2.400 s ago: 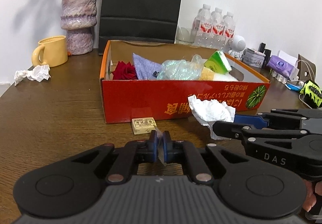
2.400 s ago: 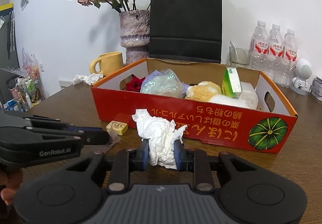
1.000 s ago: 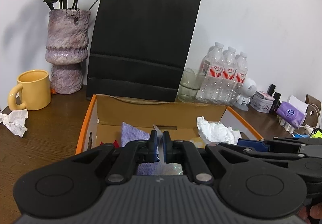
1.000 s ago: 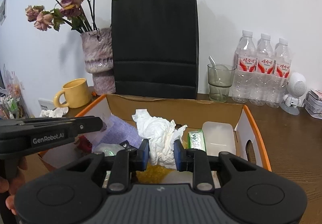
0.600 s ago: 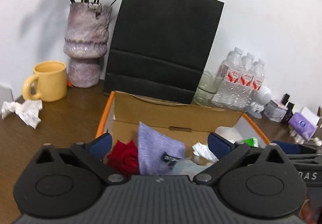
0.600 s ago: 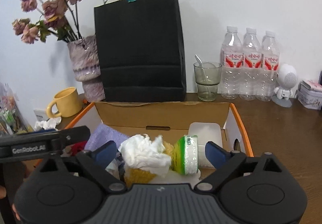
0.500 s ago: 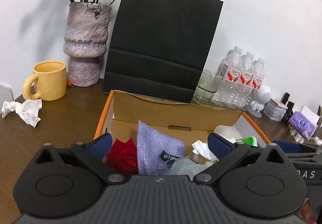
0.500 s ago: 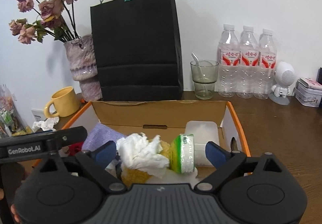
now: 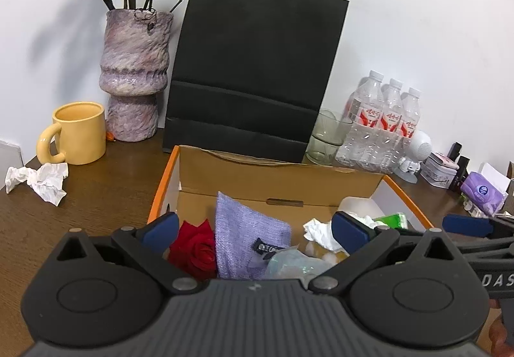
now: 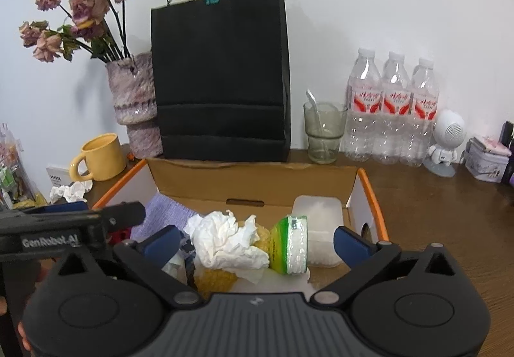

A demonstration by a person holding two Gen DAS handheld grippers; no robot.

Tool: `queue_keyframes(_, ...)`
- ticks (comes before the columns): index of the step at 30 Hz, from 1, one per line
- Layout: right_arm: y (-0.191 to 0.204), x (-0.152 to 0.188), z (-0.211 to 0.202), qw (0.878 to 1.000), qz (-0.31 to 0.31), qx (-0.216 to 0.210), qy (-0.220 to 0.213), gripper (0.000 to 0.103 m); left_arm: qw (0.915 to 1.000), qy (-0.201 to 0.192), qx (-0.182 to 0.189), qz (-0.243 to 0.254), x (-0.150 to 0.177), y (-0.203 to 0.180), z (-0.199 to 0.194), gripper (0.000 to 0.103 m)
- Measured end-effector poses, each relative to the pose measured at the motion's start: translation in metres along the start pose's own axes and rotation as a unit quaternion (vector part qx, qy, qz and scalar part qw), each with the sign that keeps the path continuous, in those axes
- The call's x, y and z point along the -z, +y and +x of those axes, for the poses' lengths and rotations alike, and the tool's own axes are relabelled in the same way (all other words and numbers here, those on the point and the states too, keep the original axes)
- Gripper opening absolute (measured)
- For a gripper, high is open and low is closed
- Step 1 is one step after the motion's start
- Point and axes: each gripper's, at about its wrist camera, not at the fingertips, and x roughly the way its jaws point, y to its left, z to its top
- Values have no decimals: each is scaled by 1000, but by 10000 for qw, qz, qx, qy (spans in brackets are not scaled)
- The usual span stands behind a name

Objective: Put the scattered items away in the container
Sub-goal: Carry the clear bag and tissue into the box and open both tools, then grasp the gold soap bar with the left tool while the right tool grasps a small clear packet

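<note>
Both your grippers over box [image 9: 321, 178], jaws wide, empty; right's still opening. Last stray: crumpled tissue [image 9: 38, 178] on tabletop by yellow mug [image 9: 78, 132], far left. Left gripper [image 9: 253, 228] nearer.

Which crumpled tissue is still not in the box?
The crumpled tissue on the table beside the yellow mug. The other tissue already lies inside the box.

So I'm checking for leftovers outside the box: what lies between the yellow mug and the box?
In the left wrist view, bare wooden tabletop separates the yellow mug from the box. The crumpled tissue lies in front of the mug.
</note>
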Motion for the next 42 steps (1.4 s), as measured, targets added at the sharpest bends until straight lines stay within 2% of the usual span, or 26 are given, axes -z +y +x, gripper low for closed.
queue_keyframes(7, 0, 12, -41, 9998, 19, 9, -215, 103, 9994, -164, 206, -246, 4, 3, -36, 103)
queue_keyframes(11, 0, 30, -65, 9998, -68, 51, -204, 103, 9996, -213, 80, -169, 17, 9, -60, 103)
queue_keyframes(15, 9, 56, -80, 9995, -271, -130, -135, 103, 10000, -8, -80, -40, 41, 19, -71, 103)
queue_keyframes(19, 20, 78, -68, 9983, -394, -385, 202, 100, 9990, 322, -250, -202, 63, 33, -68, 103)
queue_keyframes(20, 23, 83, -61, 9977, -404, -428, 321, 97, 9984, 423, -296, -232, 69, 35, -65, 103)
queue_keyframes(21, 27, 87, -52, 9970, -413, -438, 477, 90, 9977, 550, -323, -240, 75, 36, -61, 103)
queue_keyframes(24, 34, 96, -29, 9949, -461, -409, 798, 84, 9963, 800, -299, -131, 85, 33, -49, 99)
queue_keyframes(27, 37, 100, -16, 9943, -533, -350, 854, 76, 9960, 773, -427, 135, 87, 25, -42, 95)
queue_keyframes(29, 41, 100, -9, 9945, -614, -318, 781, 75, 9955, 818, -441, 185, 87, 22, -36, 83)
queue_keyframes(30, 42, 100, -6, 9947, -633, -302, 750, 73, 9953, 867, -404, 156, 87, 22, -32, 81)
queue_keyframes(31, 42, 98, -2, 9948, -625, -313, 746, 69, 9950, 919, -359, 137, 87, 21, -29, 73)
queue_keyframes(32, 43, 98, 2, 9946, -597, -377, 765, 60, 9948, 950, -338, 149, 88, 20, -26, 66)
queue_keyframes(33, 43, 98, 4, 9941, -575, -452, 805, 48, 9948, 920, -373, 215, 89, 18, -24, 65)
queue_keyframes(34, 44, 99, 7, 9933, -582, -523, 856, 42, 9946, 899, -420, 316, 90, 15, -23, 57)
queue_keyframes(35, 46, 101, 5, 9934, -664, -499, 789, 31, 9943, 864, -434, 453, 91, 12, -22, 42)
queue_keyframes(36, 48, 102, 2, 9929, -757, -502, 765, 17, 9939, 834, -462, 556, 93, 10, -23, 36)
queue_keyframes(37, 49, 102, 0, 9927, -764, -531, 765, 16, 9938, 809, -454, 606, 94, 10, -24, 33)
queue_keyframes(42, 47, 105, -9, 9939, -666, -569, 665, 11, 9951, 753, -270, 581, 97, 11, -32, 32)
